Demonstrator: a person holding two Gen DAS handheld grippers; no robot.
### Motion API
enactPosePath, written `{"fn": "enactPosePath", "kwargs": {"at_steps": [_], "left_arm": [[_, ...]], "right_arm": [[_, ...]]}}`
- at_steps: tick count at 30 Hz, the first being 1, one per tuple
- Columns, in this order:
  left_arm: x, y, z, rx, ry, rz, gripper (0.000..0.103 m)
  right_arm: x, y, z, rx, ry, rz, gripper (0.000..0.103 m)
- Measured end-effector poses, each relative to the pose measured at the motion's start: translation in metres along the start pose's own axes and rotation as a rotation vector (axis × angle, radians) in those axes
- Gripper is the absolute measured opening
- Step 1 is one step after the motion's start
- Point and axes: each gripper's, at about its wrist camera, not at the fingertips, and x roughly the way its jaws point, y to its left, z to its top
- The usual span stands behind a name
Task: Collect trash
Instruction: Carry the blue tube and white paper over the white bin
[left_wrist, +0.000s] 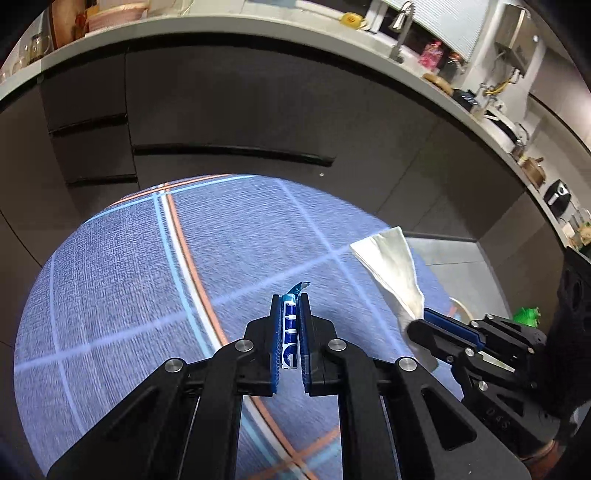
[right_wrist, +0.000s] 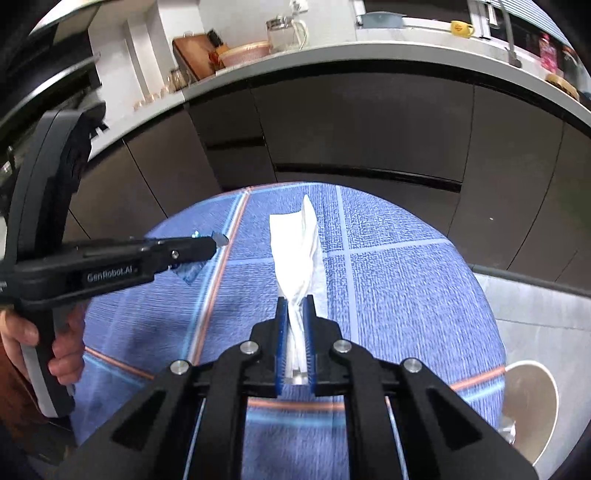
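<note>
My left gripper is shut on a small blue and white wrapper, whose torn end sticks out past the fingertips. It hangs above the round table with the blue checked cloth. My right gripper is shut on a white paper napkin that fans out in front of the pads. In the left wrist view the napkin and the right gripper show at the right. In the right wrist view the left gripper reaches in from the left, held by a hand.
Dark cabinet fronts and a curved counter with jars, a basket and a yellow cup stand beyond the table. A round light bin rim shows on the floor at the table's right. A green object lies low at the right.
</note>
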Motion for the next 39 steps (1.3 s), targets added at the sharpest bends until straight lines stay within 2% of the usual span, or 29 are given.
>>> {"fn": "enactPosePath", "kwargs": {"at_steps": [8, 15, 27, 39], "left_arm": [[-0.045, -0.056, -0.014, 0.073, -0.047, -0.046, 0.008], [-0.061, -0.099, -0.025, 0.125, -0.06, -0.087, 0.008], [-0.048, -0.169, -0.031, 0.224, -0.027, -0.151, 0.008], [-0.017, -0.229, -0.038, 0.306, 0.036, -0.178, 0.008]], "right_arm": [[-0.064, -0.015, -0.02, 0.084, -0.081, 0.004, 0.01], [-0.107, -0.033, -0.039, 0.126, -0.126, -0.034, 0.01], [-0.14, -0.082, -0.068, 0.231, -0.156, -0.1, 0.01], [-0.15, -0.128, -0.1, 0.332, -0.152, -0.148, 0.011]]}}
